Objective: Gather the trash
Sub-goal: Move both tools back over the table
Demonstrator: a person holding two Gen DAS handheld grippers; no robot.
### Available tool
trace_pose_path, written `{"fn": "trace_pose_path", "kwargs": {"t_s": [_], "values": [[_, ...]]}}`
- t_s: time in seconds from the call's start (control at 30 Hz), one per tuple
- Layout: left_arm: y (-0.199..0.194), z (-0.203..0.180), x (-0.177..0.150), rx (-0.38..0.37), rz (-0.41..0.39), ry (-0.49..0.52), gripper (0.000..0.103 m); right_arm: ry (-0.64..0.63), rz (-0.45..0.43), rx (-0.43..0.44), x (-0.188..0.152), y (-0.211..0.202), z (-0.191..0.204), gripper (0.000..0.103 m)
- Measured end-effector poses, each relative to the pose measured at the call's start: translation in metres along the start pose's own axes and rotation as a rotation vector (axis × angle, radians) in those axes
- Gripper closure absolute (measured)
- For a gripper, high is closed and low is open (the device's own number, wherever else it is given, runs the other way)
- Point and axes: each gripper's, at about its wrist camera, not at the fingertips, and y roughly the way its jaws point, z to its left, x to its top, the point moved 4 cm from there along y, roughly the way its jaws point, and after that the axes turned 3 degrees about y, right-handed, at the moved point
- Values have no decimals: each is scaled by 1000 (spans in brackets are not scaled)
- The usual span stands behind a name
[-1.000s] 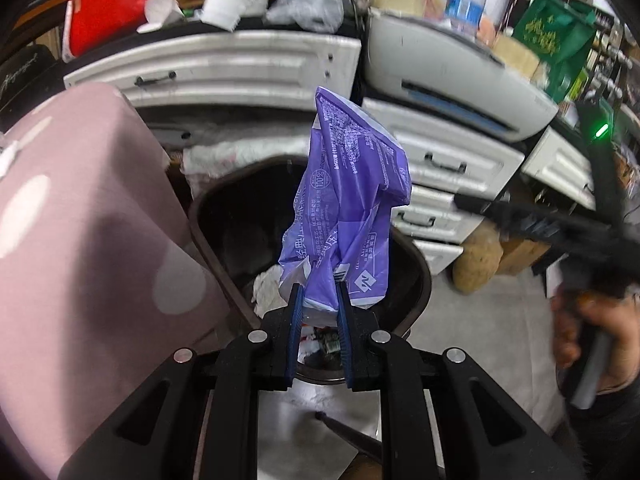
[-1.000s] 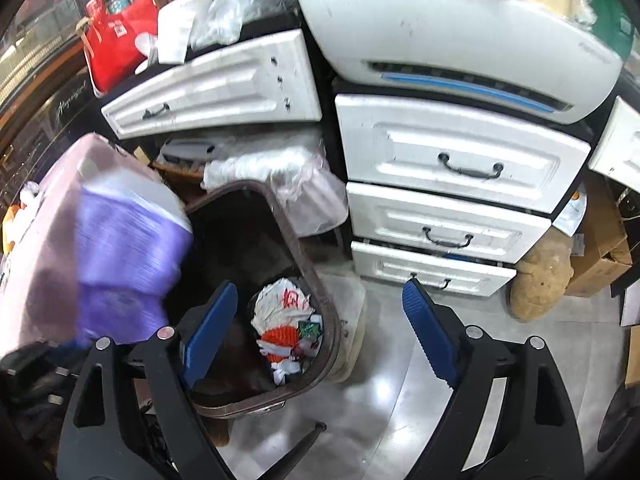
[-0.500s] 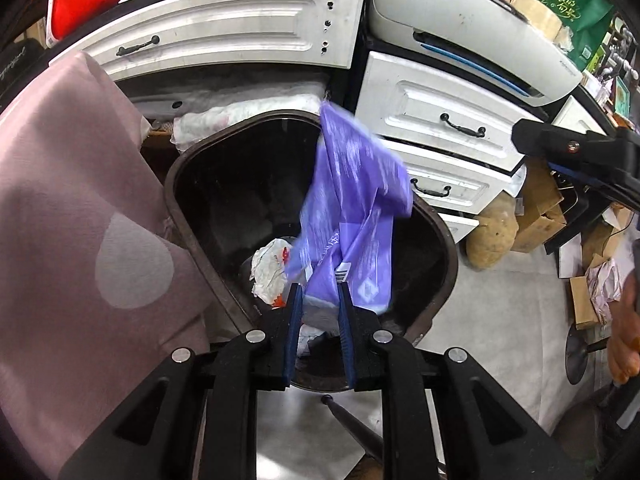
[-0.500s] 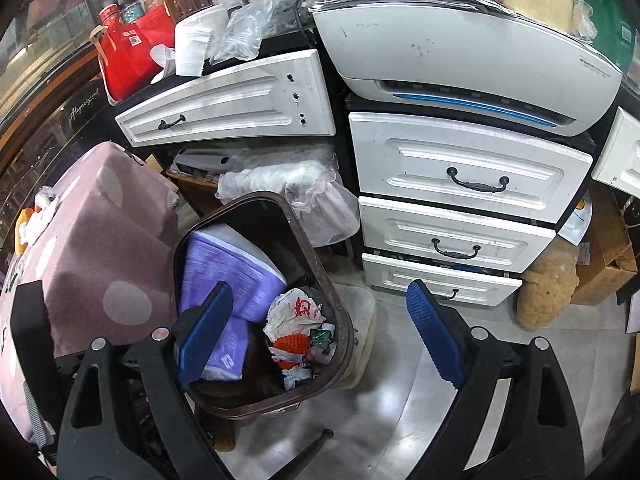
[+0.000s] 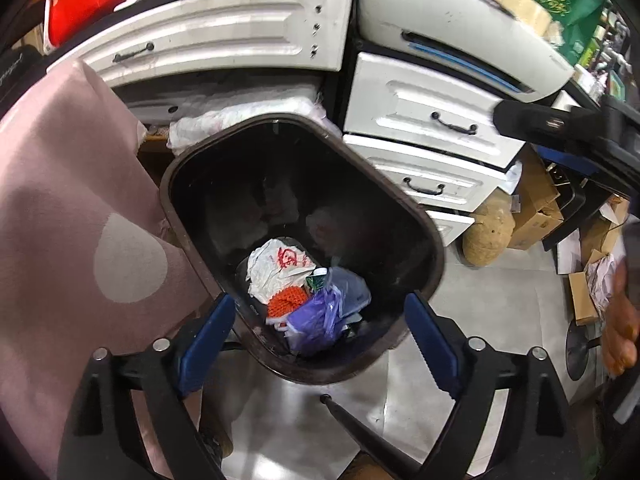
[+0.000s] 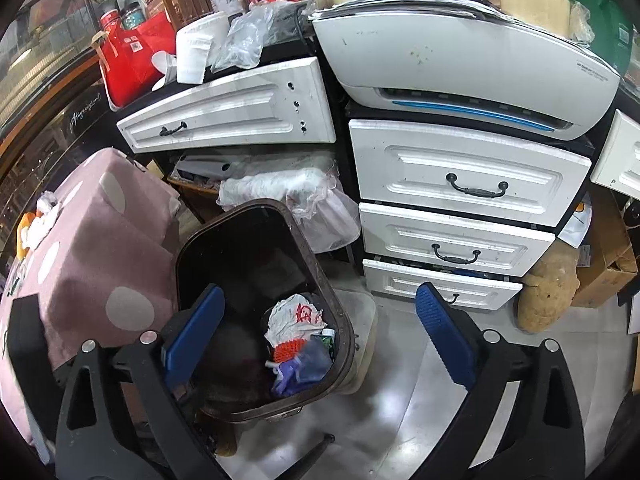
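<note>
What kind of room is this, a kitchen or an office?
Probably a cluttered home office or storeroom, not a kitchen: a white printer sits on white drawers, cardboard boxes lie on the floor, and a brown trash bin stands beside them.

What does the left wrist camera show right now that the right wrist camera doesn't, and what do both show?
Only the left wrist view shows the person's hand at the right edge. Only the right wrist view shows the white paper roll up on the counter. Both show the trash bin with the purple wrapper lying inside, and the white drawers.
</note>
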Motion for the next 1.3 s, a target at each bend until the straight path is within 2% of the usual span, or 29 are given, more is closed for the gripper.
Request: {"fn": "trace_pose_path", "kwargs": {"t_s": [0.2, 0.3, 0.5, 0.7, 0.8, 1.0, 1.2, 1.3], "values": [[-41, -12, -3, -27, -105, 21, 10, 16, -41, -4, 5, -8, -1, 6], [-71, -15, -2, -24, -184, 30, 6, 7, -64, -8, 9, -13, 2, 6], [-137, -18, -2, 56, -356, 100, 6, -31, -107, 40, 17, -29, 24, 6], [-178, -1, -6, 148, -429, 123, 6, -139, -135, 103, 21, -43, 75, 6], [-193, 18, -11, 190, -446, 100, 6, -200, -151, 157, 20, -52, 108, 6], [-226, 74, -30, 272, -474, -8, 6, -335, -186, 284, 13, -66, 183, 6], [-251, 150, -59, 372, -462, -157, 6, -455, -228, 396, 2, -74, 257, 6], [-261, 185, -73, 390, -451, -236, 6, -523, -235, 443, -3, -77, 290, 6]]}}
